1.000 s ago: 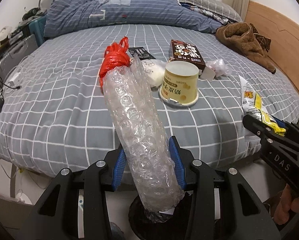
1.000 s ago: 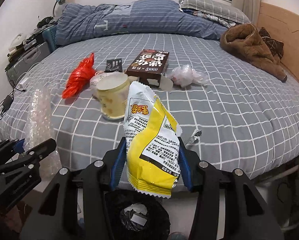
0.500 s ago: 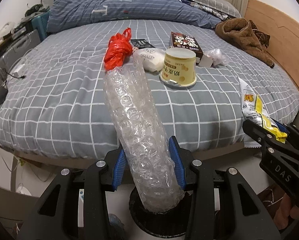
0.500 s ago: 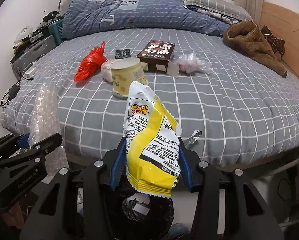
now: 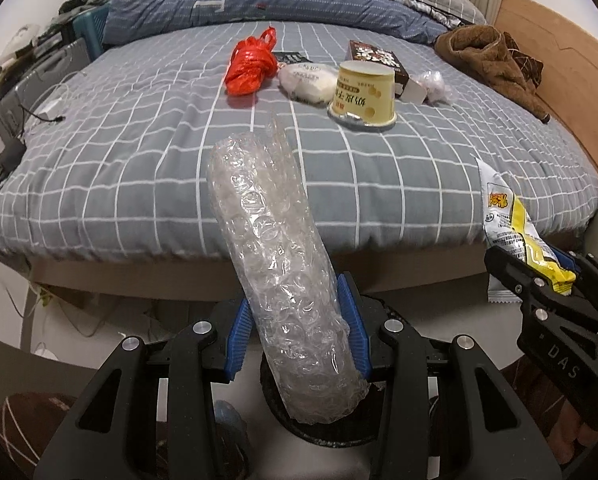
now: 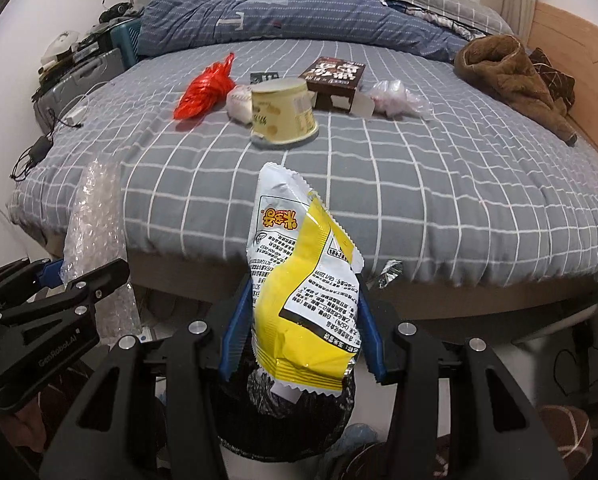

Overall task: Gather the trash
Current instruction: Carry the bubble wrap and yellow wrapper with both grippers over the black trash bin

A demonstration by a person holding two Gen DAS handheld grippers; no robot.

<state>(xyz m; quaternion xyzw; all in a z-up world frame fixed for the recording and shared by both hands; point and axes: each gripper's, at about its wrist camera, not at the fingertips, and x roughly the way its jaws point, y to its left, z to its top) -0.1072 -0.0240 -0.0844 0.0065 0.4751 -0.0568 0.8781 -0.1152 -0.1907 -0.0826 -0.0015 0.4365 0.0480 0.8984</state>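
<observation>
Bed: upturned tub, red bag.

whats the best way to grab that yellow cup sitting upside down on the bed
Grip the yellow cup across its side wall, near the narrower top end, coming from the near bed edge with jaws either side. It stands inverted, rim down on the bed, so there is no open rim to pinch, and the red bag crowds its left.

1. Your right gripper pinches a yellow snack bag above a black-lined bin.
2. Your left gripper clamps bubble wrap.
3. A cup sits on the bed.
</observation>
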